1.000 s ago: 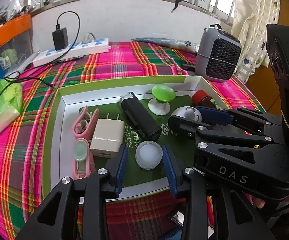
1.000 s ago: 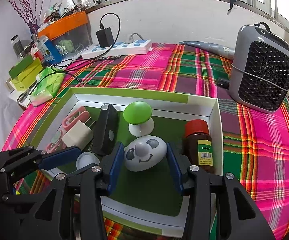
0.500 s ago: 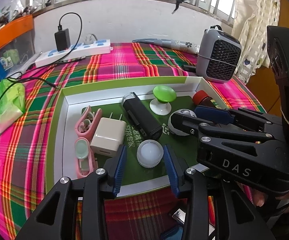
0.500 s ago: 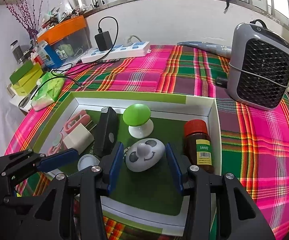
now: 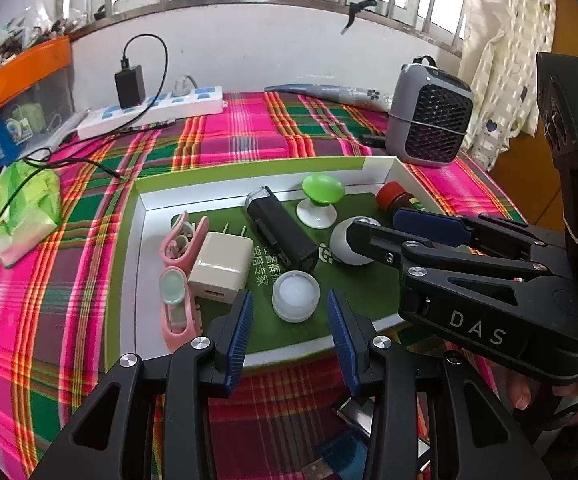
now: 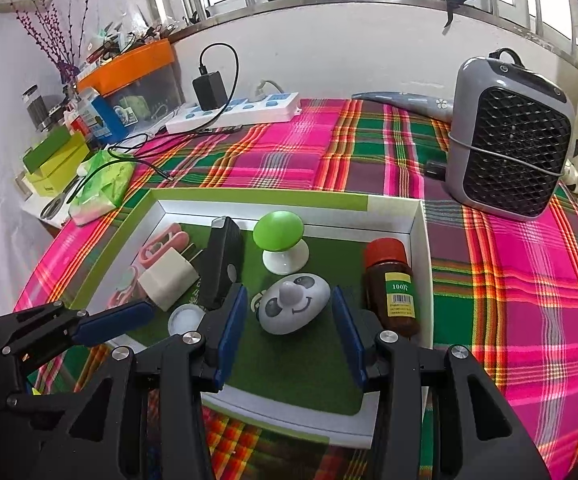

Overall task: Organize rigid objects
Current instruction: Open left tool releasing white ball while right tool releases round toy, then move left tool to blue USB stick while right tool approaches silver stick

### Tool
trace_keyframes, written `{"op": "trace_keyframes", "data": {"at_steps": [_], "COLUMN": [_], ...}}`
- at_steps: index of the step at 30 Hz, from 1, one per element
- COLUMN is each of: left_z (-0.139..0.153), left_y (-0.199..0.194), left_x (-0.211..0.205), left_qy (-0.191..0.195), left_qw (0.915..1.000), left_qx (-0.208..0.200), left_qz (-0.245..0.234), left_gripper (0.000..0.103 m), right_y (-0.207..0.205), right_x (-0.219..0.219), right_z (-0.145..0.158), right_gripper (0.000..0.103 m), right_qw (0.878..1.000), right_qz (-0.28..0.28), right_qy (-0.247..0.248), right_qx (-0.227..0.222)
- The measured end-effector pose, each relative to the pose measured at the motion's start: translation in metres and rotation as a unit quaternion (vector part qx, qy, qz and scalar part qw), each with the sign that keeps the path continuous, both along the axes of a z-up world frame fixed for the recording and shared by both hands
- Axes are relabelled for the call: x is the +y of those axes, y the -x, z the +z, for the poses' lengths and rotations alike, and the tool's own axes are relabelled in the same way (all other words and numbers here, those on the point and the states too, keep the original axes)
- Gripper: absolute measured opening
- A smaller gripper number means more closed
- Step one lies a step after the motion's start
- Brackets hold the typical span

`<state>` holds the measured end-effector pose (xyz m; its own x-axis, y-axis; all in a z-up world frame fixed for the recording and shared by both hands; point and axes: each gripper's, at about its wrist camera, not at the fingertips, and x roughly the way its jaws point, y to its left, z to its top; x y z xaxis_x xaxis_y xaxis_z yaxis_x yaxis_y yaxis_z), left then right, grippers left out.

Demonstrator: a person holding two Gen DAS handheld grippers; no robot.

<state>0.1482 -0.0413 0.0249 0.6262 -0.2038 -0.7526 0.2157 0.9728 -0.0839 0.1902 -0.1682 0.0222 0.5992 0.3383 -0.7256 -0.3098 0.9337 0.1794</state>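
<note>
A green-rimmed white tray (image 5: pixel 139 264) (image 6: pixel 419 248) with a green mat holds several small items. My left gripper (image 5: pixel 291 336) is open just before a white round cap (image 5: pixel 296 296) and does not touch it. Pink clips (image 5: pixel 177 276), a cream charger (image 5: pixel 221 264) and a black device (image 5: pixel 281 232) lie to the left. My right gripper (image 6: pixel 289 332) is open, its pads flanking a panda-faced grey object (image 6: pixel 293 304) without pressing on it. A green mushroom knob (image 6: pixel 279 236) and a red-capped brown bottle (image 6: pixel 393 280) stand nearby. Each gripper shows in the other's view, the right gripper (image 5: pixel 401 228) and the left gripper (image 6: pixel 89 332).
The tray rests on a pink and green plaid cloth (image 6: pixel 509 288). A grey heater (image 6: pixel 509 140) stands at the back right. A power strip (image 6: pixel 237 114) with a black adapter lies at the back, and a green packet (image 5: pixel 25 208) and boxes sit at the left edge.
Both views have drifted back a little from the tray. The things in the tray have not moved, and neither gripper has taken hold of anything.
</note>
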Motion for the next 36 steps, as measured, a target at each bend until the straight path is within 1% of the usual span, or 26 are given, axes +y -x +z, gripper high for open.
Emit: {"op": "trace_keyframes", "data": {"at_steps": [6, 12, 21, 24, 28, 36], "left_z": [0.008, 0.013, 0.018, 0.018, 0.017, 0.013], "left_y": [0.013, 0.029, 0.053, 0.060, 0.070, 0.088], "left_x": [0.005, 0.019, 0.040, 0.042, 0.045, 0.048], "left_qy": [0.002, 0.006, 0.020, 0.022, 0.027, 0.038], "left_qw": [0.9999, 0.9998, 0.9991, 0.9991, 0.9990, 0.9988], "left_qx": [-0.010, -0.013, -0.020, -0.021, -0.020, -0.017], "left_qz": [0.003, 0.016, 0.033, 0.031, 0.029, 0.025], "left_gripper": [0.038, 0.038, 0.038, 0.038, 0.038, 0.038], "right_y": [0.012, 0.030, 0.070, 0.083, 0.094, 0.115], "right_x": [-0.003, -0.006, -0.008, -0.004, 0.004, 0.011], "right_z": [0.006, 0.009, 0.011, 0.009, 0.002, -0.010], "right_gripper": [0.046, 0.046, 0.046, 0.046, 0.046, 0.046], "right_qw": [1.000, 1.000, 1.000, 1.000, 0.999, 0.999], "right_qz": [-0.005, -0.008, -0.003, 0.007, 0.012, 0.031], "right_qy": [-0.001, -0.001, 0.004, 0.010, 0.031, 0.043], "right_qx": [-0.007, -0.010, -0.015, -0.017, -0.011, -0.002]}}
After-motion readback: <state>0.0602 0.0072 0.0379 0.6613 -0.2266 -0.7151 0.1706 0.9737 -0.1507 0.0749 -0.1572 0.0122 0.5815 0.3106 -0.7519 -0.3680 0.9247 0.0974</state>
